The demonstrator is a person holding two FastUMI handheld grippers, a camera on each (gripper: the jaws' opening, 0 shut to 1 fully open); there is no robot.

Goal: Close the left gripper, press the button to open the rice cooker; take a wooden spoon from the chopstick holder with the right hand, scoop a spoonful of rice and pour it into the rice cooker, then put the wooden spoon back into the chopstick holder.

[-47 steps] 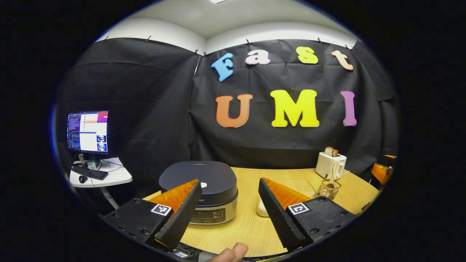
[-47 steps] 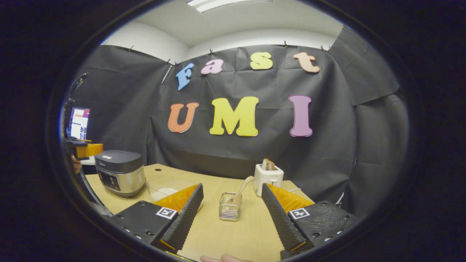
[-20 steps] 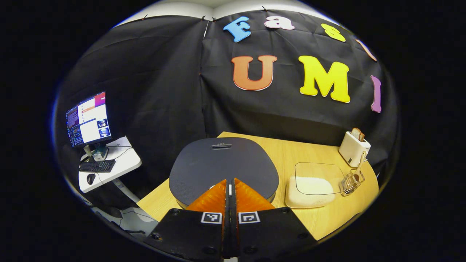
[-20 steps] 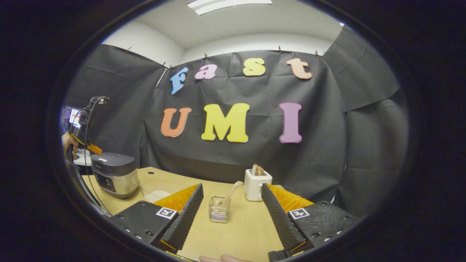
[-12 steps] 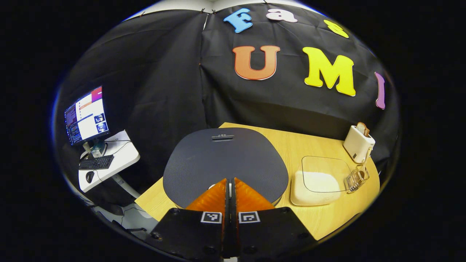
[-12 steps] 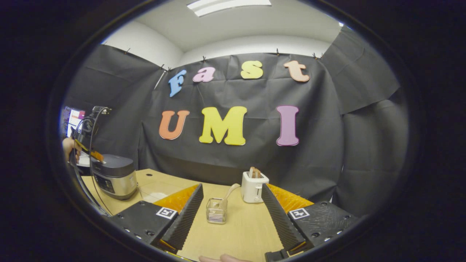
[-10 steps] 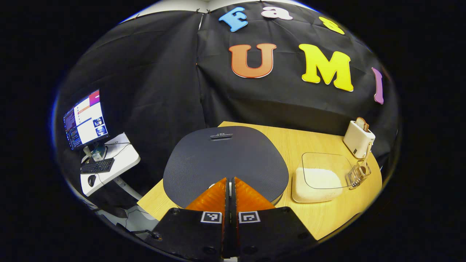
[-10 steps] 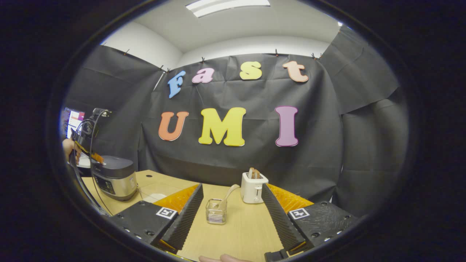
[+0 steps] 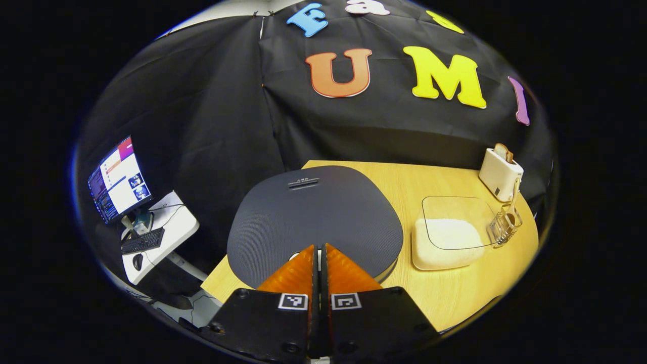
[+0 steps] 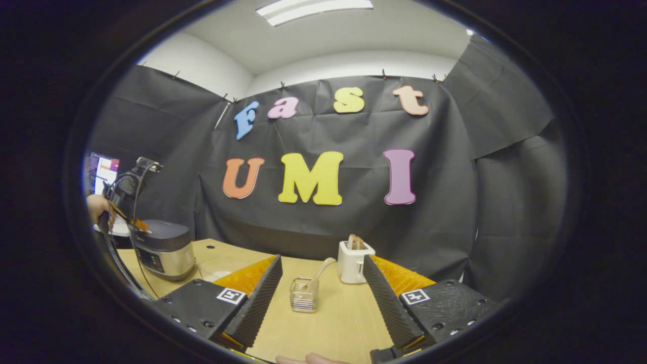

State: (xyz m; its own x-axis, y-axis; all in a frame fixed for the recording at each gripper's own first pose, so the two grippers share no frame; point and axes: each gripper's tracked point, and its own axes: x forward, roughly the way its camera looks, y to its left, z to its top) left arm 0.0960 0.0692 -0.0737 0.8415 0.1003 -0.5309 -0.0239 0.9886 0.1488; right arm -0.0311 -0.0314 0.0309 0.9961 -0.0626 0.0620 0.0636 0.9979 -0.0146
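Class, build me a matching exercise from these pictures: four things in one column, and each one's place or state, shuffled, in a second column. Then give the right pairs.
Things:
1. rice cooker
2. wooden spoon
3. left gripper
4. bread

Places or states:
A. fingers shut together
B. sticking up out of the toaster
C. lid closed
D. standing in the chopstick holder

Pairs: 1-C, 2-D, 3-A, 4-B
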